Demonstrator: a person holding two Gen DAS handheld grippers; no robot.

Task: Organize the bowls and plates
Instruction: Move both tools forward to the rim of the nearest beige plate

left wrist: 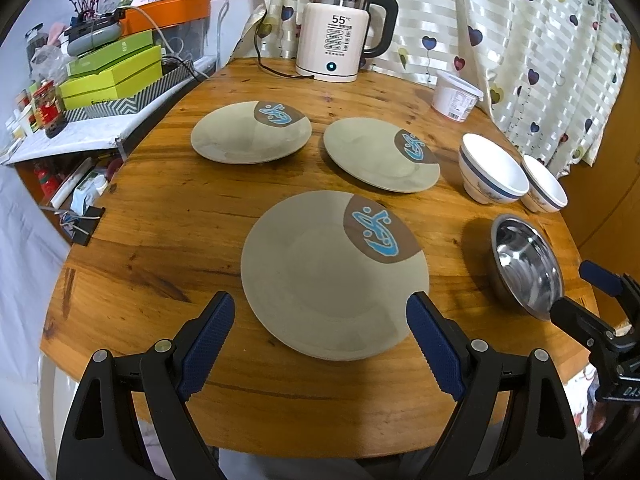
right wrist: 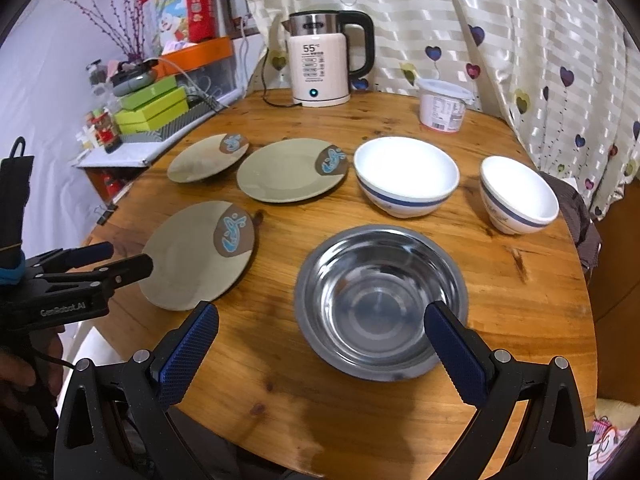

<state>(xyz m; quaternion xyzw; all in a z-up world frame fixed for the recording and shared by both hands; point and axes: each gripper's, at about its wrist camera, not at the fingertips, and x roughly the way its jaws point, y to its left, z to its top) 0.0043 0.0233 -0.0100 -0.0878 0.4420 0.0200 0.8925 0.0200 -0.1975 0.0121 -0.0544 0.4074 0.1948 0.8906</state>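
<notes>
We have a round wooden bench (left wrist: 168, 216) carrying three tan plates, one near (left wrist: 332, 280) and two farther back (left wrist: 250, 132) (left wrist: 380, 154), all lying apart from each other. To their right sit a steel bowl (right wrist: 380, 300) and two white blue-banded bowls (right wrist: 406, 176) (right wrist: 518, 194), with a kettle (left wrist: 334, 36) and a white tub (left wrist: 456, 96) at the far edge. Our left gripper (left wrist: 320, 340) hovers over the near plate's front edge and our right gripper (right wrist: 320, 354) before the steel bowl, both with jaws spread wide and holding nothing.
</notes>
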